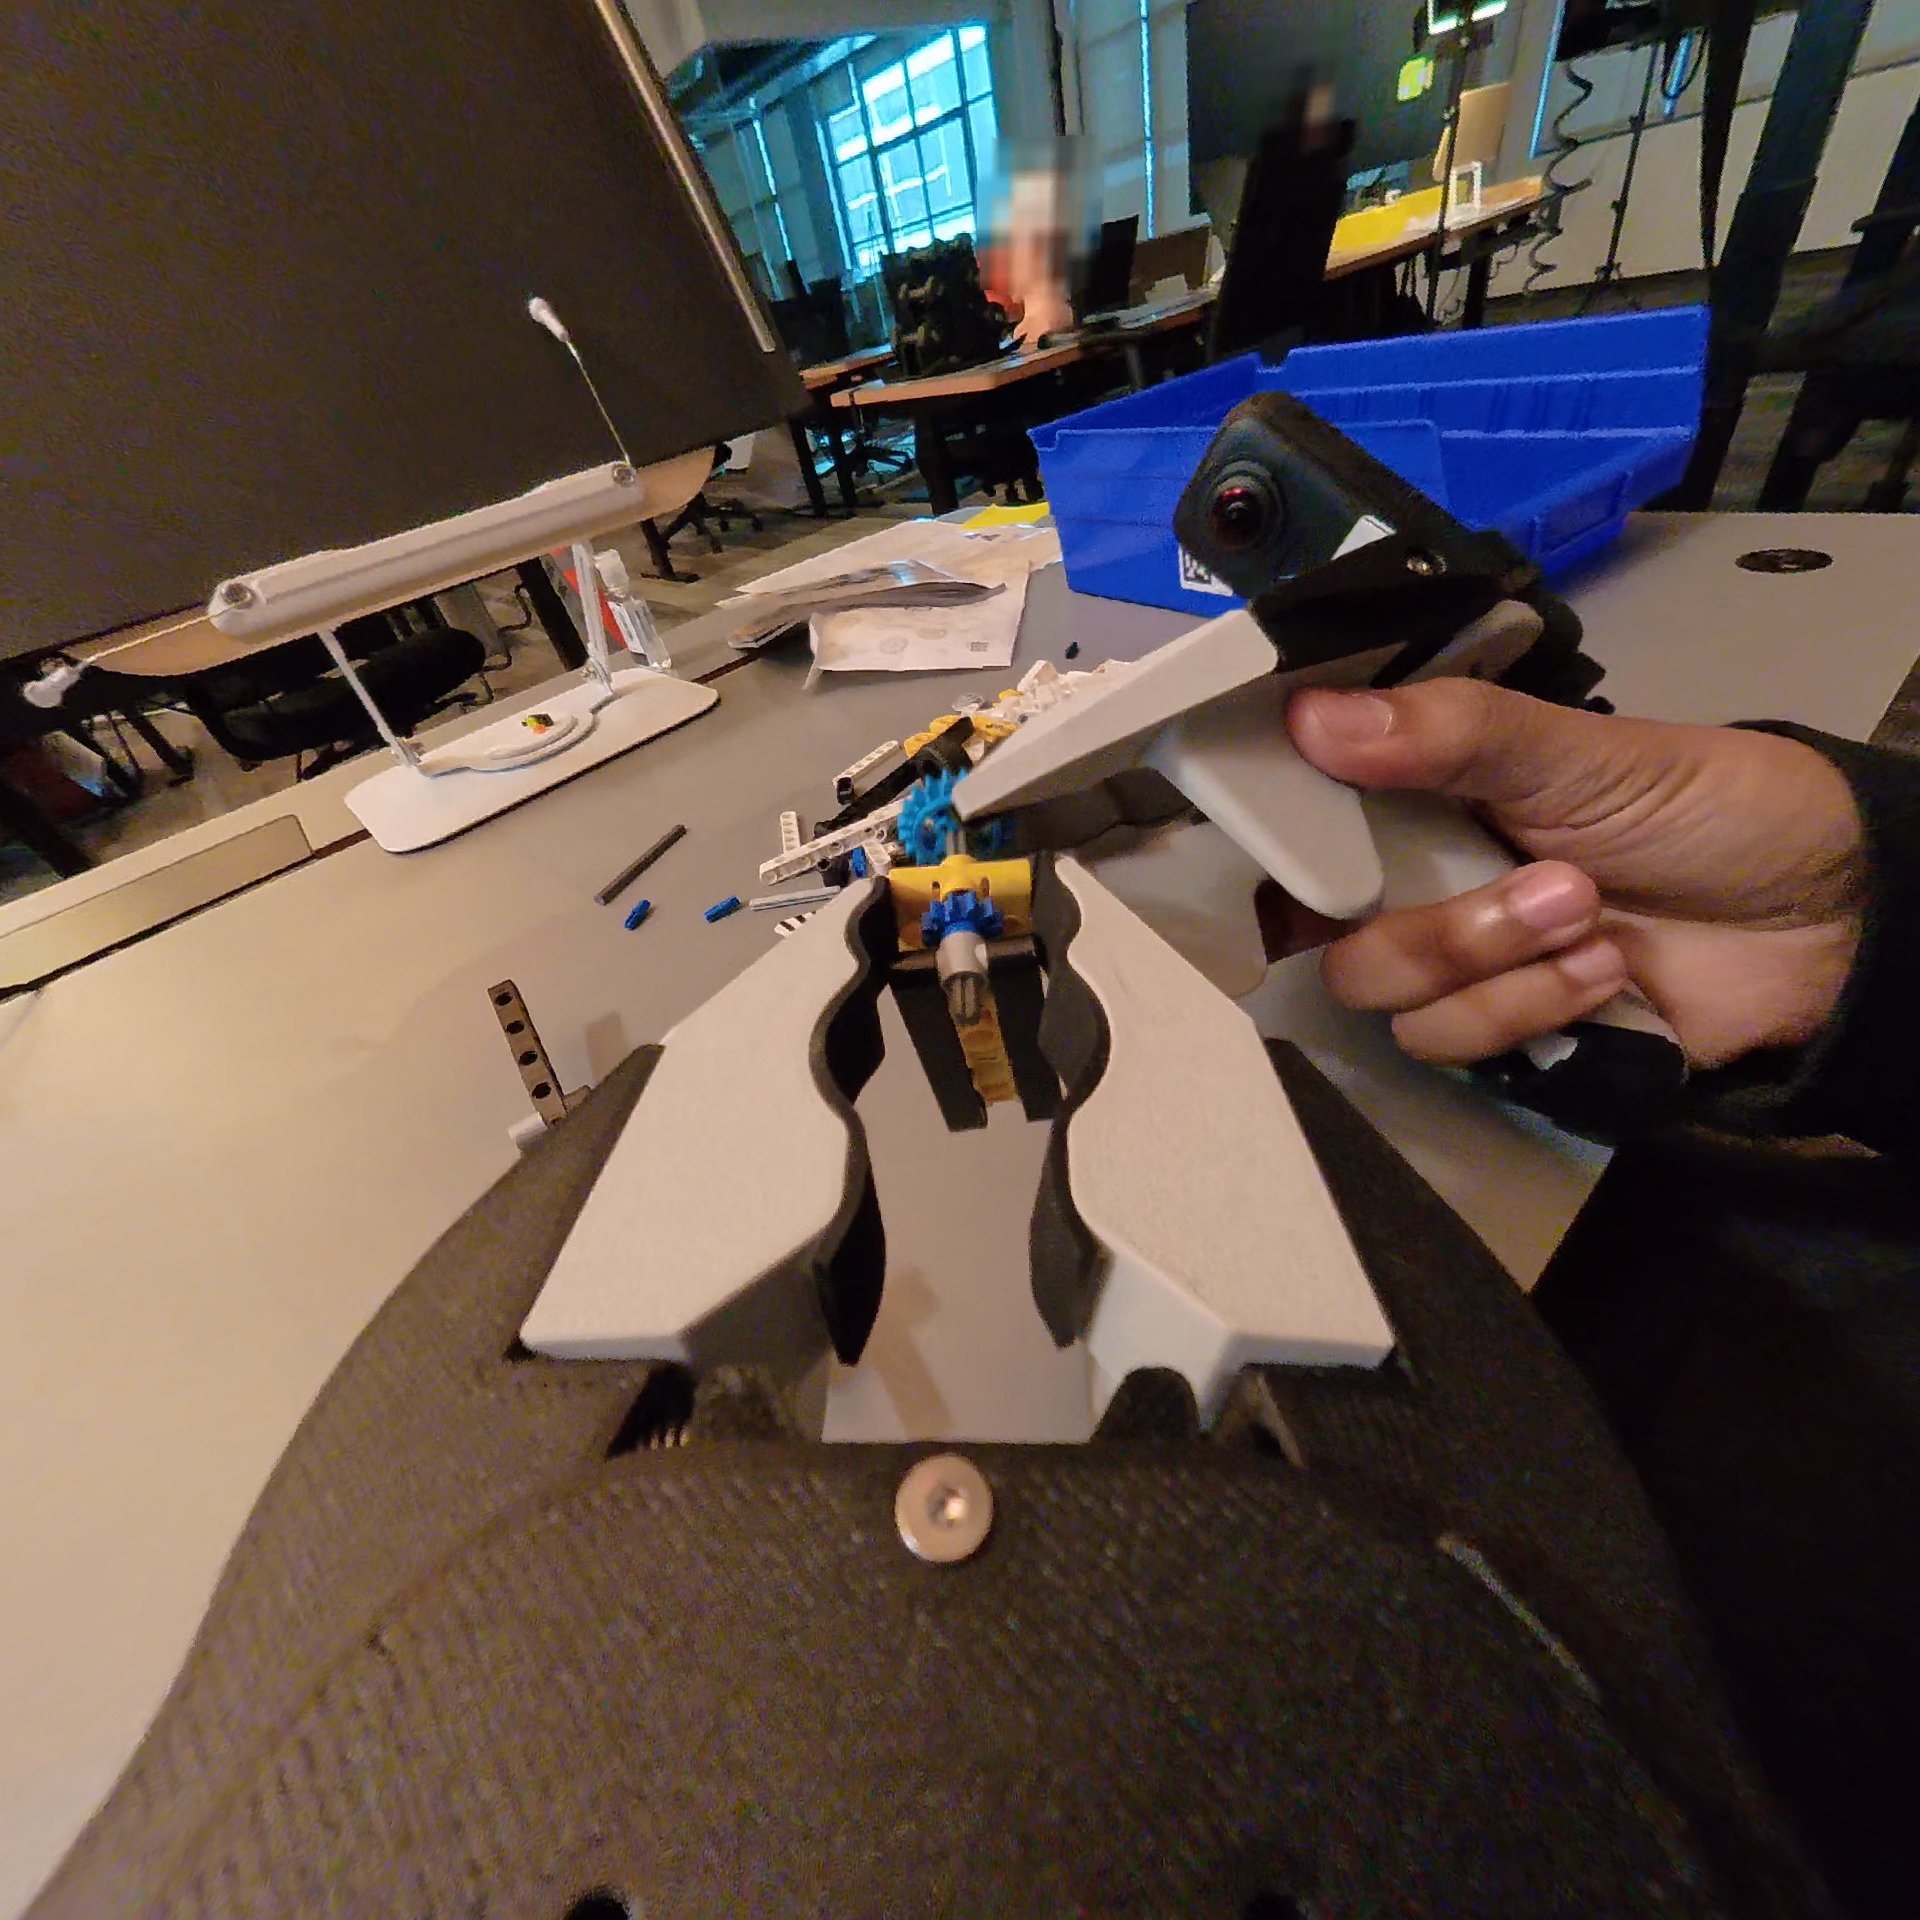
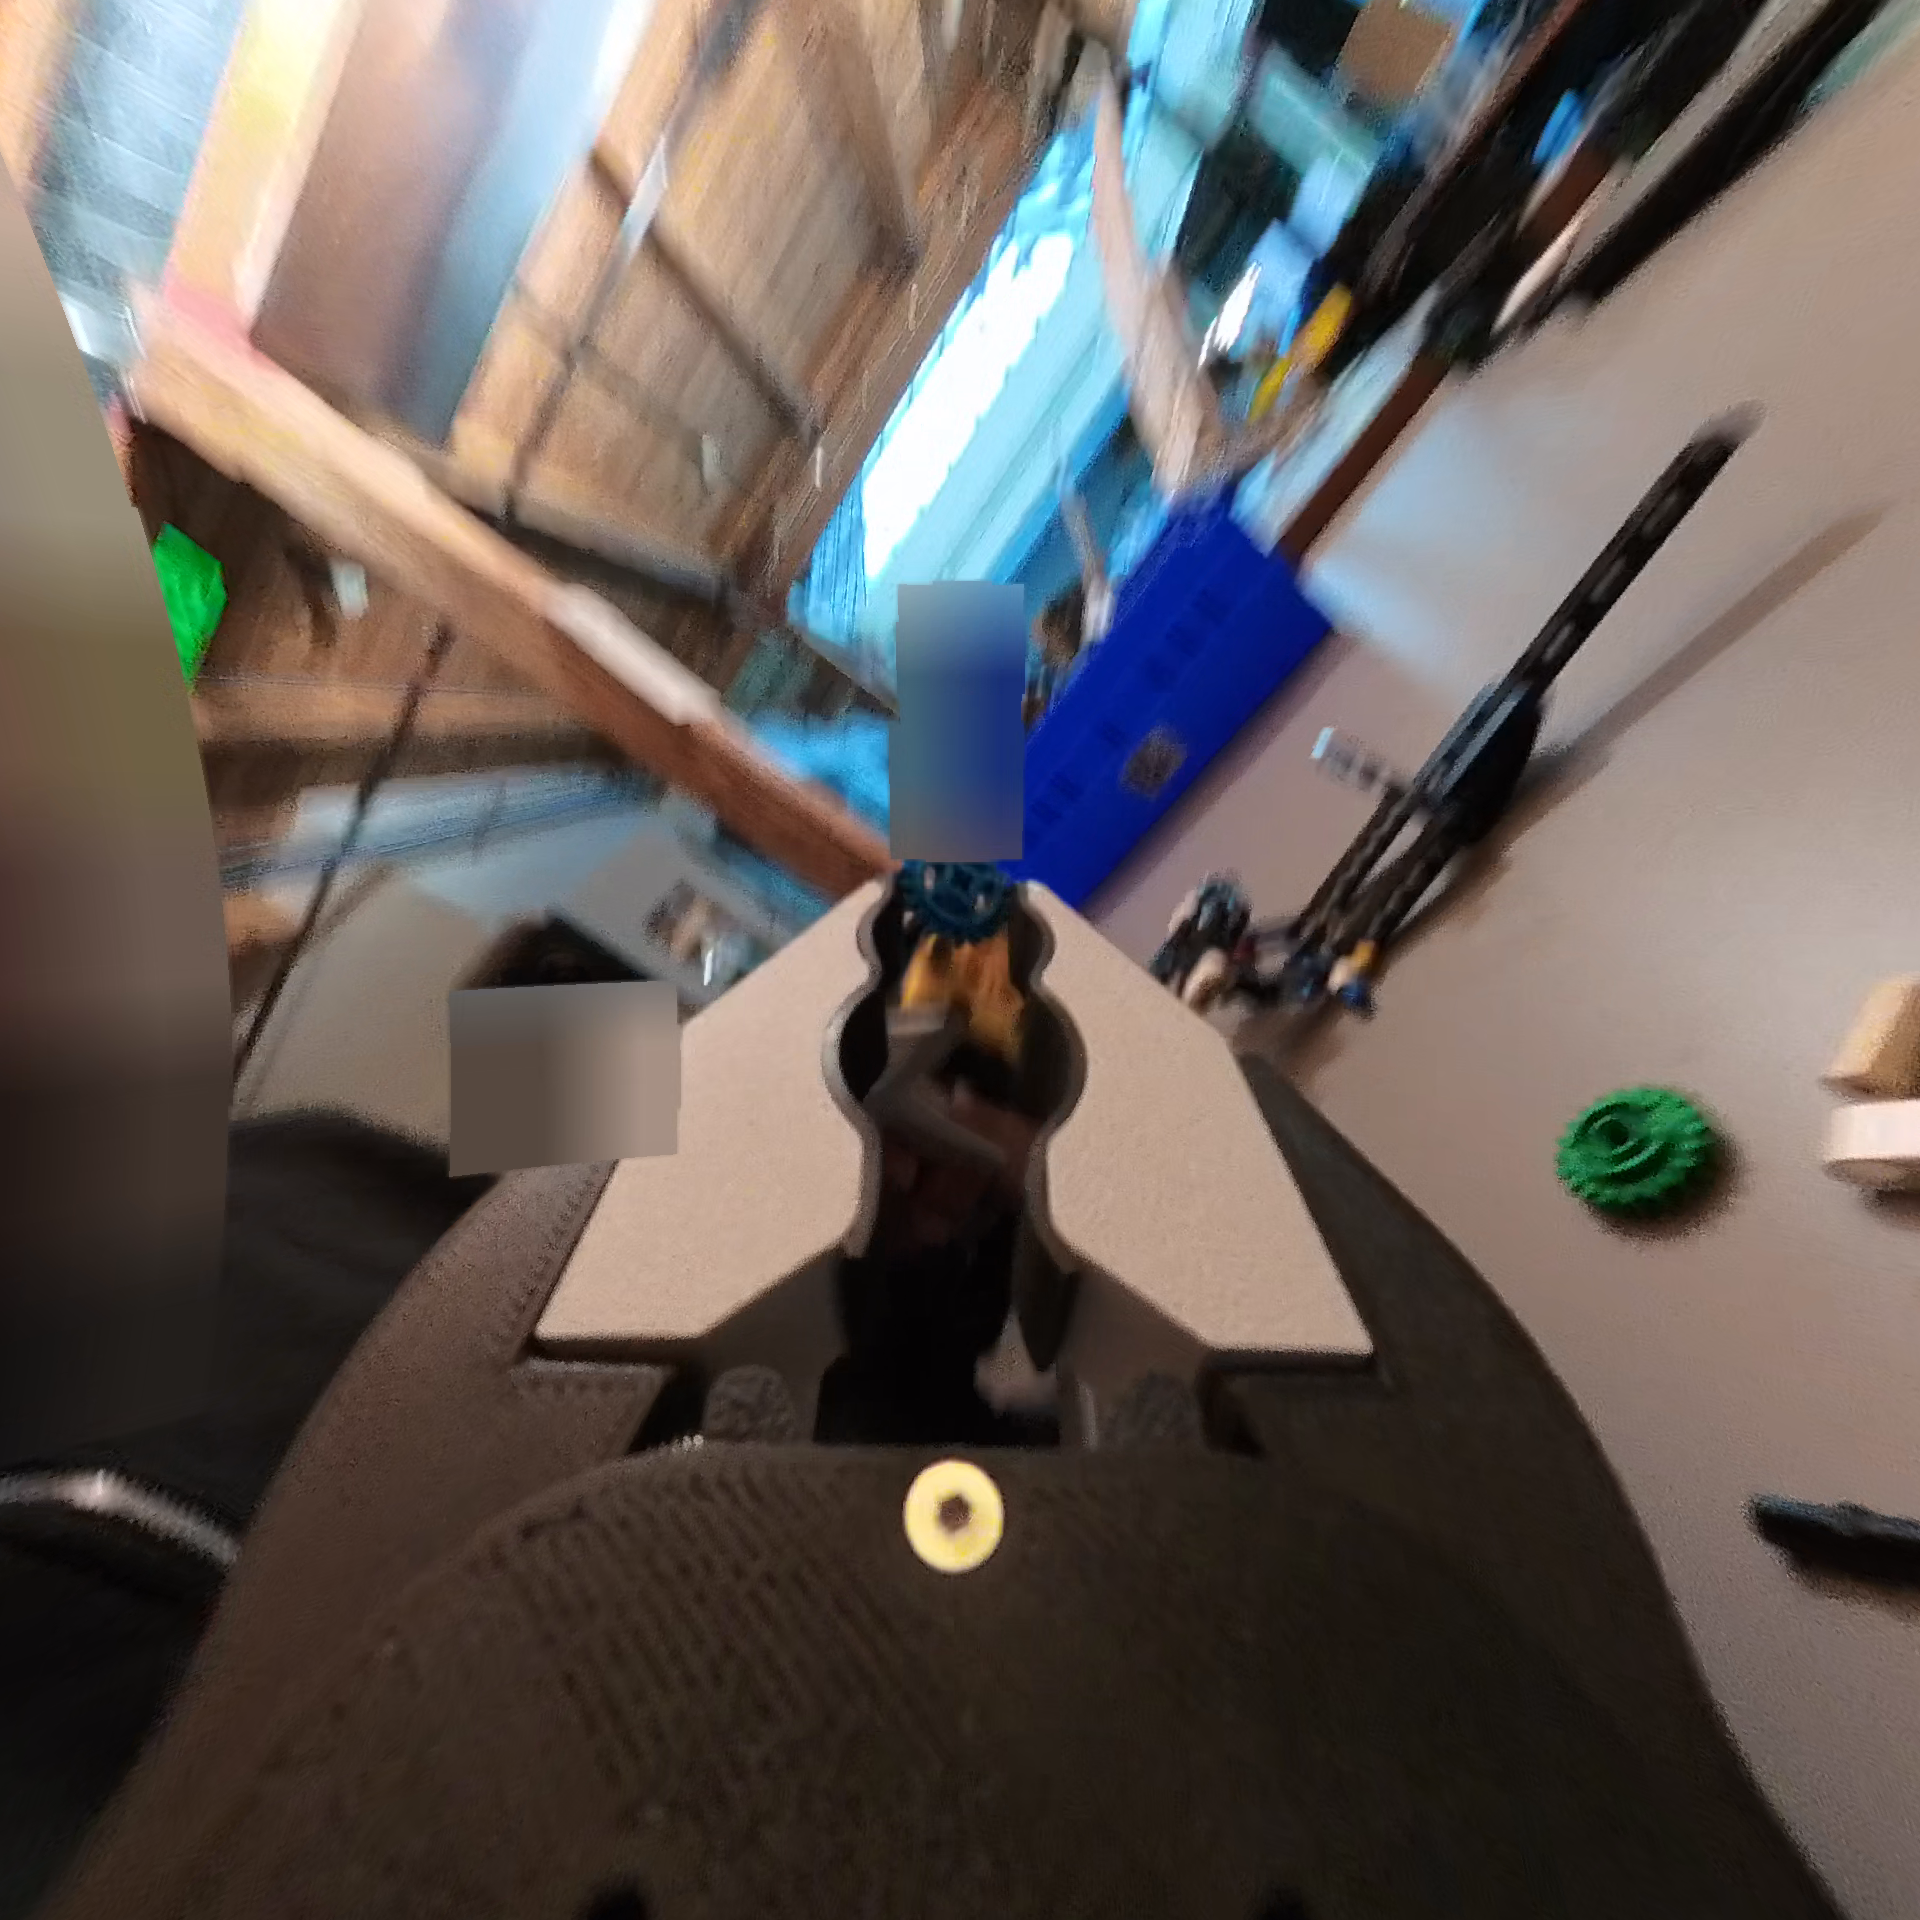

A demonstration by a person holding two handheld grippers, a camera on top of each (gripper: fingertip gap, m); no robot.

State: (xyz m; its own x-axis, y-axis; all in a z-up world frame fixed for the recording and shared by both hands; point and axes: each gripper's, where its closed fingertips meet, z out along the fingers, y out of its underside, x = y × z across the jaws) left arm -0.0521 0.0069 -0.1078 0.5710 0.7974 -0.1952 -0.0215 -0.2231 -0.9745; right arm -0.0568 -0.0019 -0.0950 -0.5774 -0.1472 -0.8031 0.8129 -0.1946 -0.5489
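Observation:
My left gripper (image 1: 961, 906) is shut on a small yellow and black brick assembly (image 1: 1003, 896) and holds it above the grey table (image 1: 260, 1039). The assembly carries a small dark blue gear (image 1: 954, 920) on a grey axle piece (image 1: 961, 966). My right gripper (image 1: 977, 823), held by a hand (image 1: 1558, 862), comes in from the right at the assembly's top. Its fingertips are closed on a light blue gear (image 1: 920, 816) there. The blurred right wrist view shows the same gear (image 2: 951, 899) between my right fingertips (image 2: 954, 906), with the yellow assembly (image 2: 982, 987) behind it.
A pile of loose white, black and yellow parts (image 1: 935, 738) lies behind the assembly. A black axle (image 1: 639, 862), blue pins (image 1: 636, 914), papers (image 1: 904, 613), a white stand (image 1: 520, 748) and a blue bin (image 1: 1455, 436) are on the table. A green gear (image 2: 1636, 1148) and a long black build (image 2: 1507, 727) lie to the right. My two grippers' fingertips are within a few centimetres of each other.

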